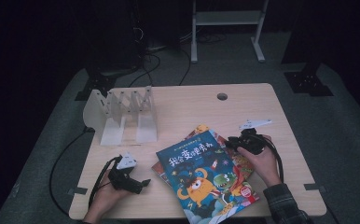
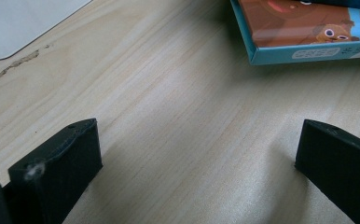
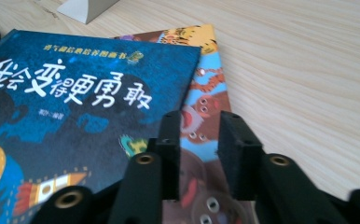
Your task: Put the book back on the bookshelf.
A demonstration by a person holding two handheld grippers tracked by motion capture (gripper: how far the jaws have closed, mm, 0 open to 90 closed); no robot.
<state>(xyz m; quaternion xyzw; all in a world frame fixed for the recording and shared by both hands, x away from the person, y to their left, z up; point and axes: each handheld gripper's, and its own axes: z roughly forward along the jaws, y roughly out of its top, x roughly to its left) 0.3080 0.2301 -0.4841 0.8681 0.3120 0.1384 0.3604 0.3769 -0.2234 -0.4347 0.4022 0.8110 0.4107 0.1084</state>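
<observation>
Dark room, grey floor, and a pale wooden table (image 1: 178, 112) lit from above. At its back left stands a white slotted book rack (image 1: 122, 114), empty, its slots seemingly ready for books. Two picture books lie stacked near the front: a blue book (image 1: 206, 179) askew on top of an orange book (image 3: 201, 100). The right gripper (image 3: 199, 140) hovers low over the orange book's exposed edge, jaws narrowly apart, holding nothing, likely lining up a grab. The left gripper (image 2: 197, 154) rests on bare wood near the books, jaws wide apart and empty.
</observation>
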